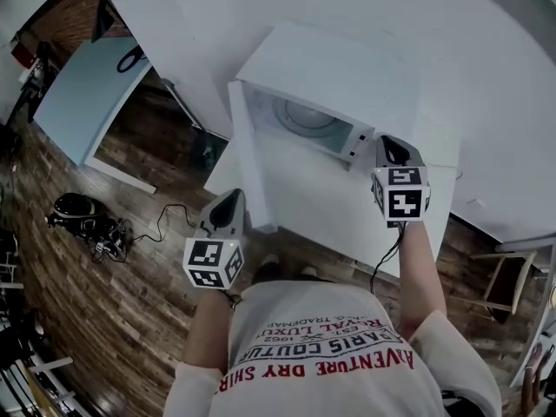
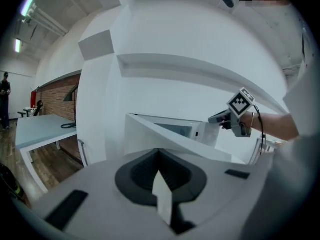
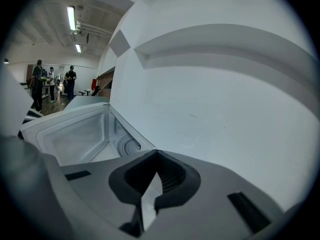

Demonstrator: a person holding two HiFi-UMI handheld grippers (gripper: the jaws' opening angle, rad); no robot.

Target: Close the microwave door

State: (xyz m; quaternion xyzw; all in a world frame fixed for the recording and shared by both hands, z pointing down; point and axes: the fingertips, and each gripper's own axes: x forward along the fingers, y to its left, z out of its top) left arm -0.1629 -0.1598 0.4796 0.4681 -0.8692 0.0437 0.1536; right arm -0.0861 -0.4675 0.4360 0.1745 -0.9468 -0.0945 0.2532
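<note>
A white microwave [image 1: 340, 66] stands on a white table [image 1: 347, 217] against the wall. Its door [image 1: 252, 159] is swung wide open to the left, and the cavity with the round turntable [image 1: 304, 116] shows. My left gripper [image 1: 229, 205] is shut and empty, just left of the door's free edge, on its outer side. The left gripper view shows the open door [image 2: 165, 134] ahead of my left gripper [image 2: 159, 152]. My right gripper [image 1: 392, 148] is shut and empty beside the microwave's front right corner. In the right gripper view my right gripper [image 3: 157, 155] points past the open cavity [image 3: 82, 134] at the wall.
A pale blue table [image 1: 87, 85] stands at the far left. A black object with cables [image 1: 80, 212] lies on the wooden floor. A chair [image 1: 508, 276] stands at the right. Several people [image 3: 50, 84] stand far off in the room.
</note>
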